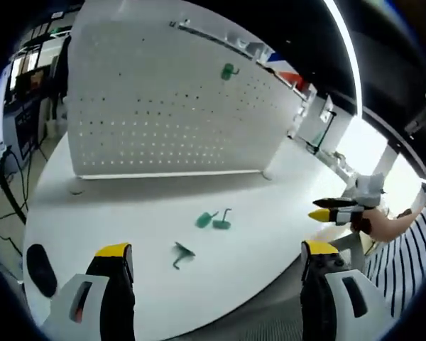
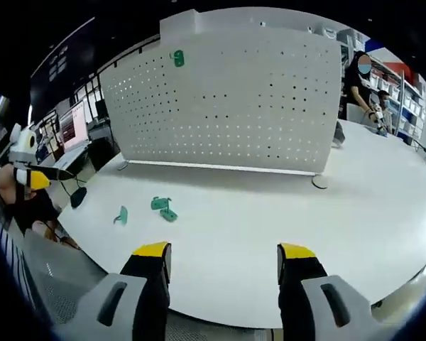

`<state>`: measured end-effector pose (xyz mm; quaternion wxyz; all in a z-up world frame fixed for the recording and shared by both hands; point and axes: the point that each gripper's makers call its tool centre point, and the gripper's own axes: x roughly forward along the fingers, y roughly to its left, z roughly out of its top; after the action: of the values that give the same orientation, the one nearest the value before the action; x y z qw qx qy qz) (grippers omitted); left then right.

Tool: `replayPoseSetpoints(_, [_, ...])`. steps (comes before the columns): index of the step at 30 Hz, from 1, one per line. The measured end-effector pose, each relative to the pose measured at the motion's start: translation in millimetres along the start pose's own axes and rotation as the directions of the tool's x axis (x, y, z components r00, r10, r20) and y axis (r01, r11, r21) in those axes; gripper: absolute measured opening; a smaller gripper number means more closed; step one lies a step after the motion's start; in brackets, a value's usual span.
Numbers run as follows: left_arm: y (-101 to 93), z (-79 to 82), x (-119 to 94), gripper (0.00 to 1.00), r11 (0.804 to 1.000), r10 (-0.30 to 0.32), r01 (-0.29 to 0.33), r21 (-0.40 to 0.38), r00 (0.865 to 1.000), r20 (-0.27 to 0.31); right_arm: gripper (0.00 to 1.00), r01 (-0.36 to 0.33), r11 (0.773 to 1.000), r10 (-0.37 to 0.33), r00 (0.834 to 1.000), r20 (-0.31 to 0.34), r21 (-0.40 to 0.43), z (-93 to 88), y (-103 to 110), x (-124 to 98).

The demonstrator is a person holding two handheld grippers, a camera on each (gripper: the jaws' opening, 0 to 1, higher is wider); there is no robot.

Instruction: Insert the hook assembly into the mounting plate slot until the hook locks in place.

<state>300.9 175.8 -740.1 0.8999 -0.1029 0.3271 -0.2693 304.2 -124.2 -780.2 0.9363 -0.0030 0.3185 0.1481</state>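
Three green hooks (image 1: 214, 220) (image 2: 161, 207) lie loose on the white table (image 1: 270, 213) (image 2: 284, 227), in front of the upright pegboard (image 1: 163, 99) (image 2: 227, 99); a fourth hook (image 1: 228, 71) (image 2: 177, 58) hangs near its top. Left gripper (image 1: 216, 259) and right gripper (image 2: 224, 259) hover at the table edge, jaws wide, holding nothing

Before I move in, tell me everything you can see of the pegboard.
The pegboard is a white panel, seemingly painted metal, covered in regular rows of small holes. It stands upright on the white table, bending back at one end, with a small round foot at one corner. One green hook already hangs near its top edge. Three more green pieces lie on the table in front, apart from it.
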Motion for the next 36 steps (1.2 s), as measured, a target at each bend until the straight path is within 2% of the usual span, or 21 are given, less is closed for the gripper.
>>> replayPoseSetpoints(9, [2.9, -14.4, -0.5, 1.0, 1.0, 0.017, -0.018, -0.023, 0.999, -0.035, 0.55, -0.103, 0.994, 0.1, 0.992, -0.07, -0.035, -7.8, 23.1, 3.2])
replayPoseSetpoints(16, [6.5, -19.3, -1.6, 1.0, 0.999, 0.027, -0.029, -0.032, 0.999, -0.044, 0.49, -0.194, 0.981, 0.192, 0.978, -0.086, -0.014, 0.5, 49.2, 13.7])
replayPoseSetpoints(18, [6.6, -19.7, -0.7, 1.0, 0.999, 0.027, -0.029, -0.035, 0.999, -0.044, 0.46, -0.237, 0.971, 0.235, 0.968, -0.093, -0.019, 1.6, 60.5, 22.8])
replayPoseSetpoints(20, [6.4, -20.6, 1.4, 1.0, 0.999, 0.025, -0.027, -0.039, 0.998, -0.049, 0.46, -0.272, 0.962, 0.27, 0.953, -0.14, -0.001, -4.6, 70.8, 34.8])
replayPoseSetpoints(21, [6.1, -20.6, 2.1, 1.0, 0.999, 0.023, -0.025, -0.039, 0.998, -0.051, 0.46, -0.286, 0.958, 0.284, 0.95, -0.133, 0.0, -1.6, 76.8, 41.9])
replayPoseSetpoints(28, [7.9, -15.8, 0.9, 0.99, 0.999, 0.031, -0.033, -0.031, 0.999, -0.04, 0.43, -0.351, 0.936, 0.345, 0.927, -0.146, -0.017, 4.5, 111.0, 75.4])
replayPoseSetpoints(31, [11.1, -18.9, 0.7, 0.99, 0.999, 0.035, -0.037, -0.032, 0.998, -0.055, 0.42, -0.371, 0.928, 0.363, 0.918, -0.159, -0.028, 4.5, 122.2, 87.9])
replayPoseSetpoints(33, [14.5, -22.1, 1.0, 0.99, 0.999, 0.039, -0.042, -0.034, 0.997, -0.067, 0.39, -0.4, 0.917, 0.391, 0.903, -0.18, -0.015, 1.9, 130.8, 95.0])
replayPoseSetpoints(36, [17.2, -24.8, 0.8, 0.99, 0.998, 0.043, -0.046, -0.036, 0.996, -0.077, 0.38, -0.404, 0.915, 0.395, 0.9, -0.184, -0.01, 3.0, 137.4, 104.9])
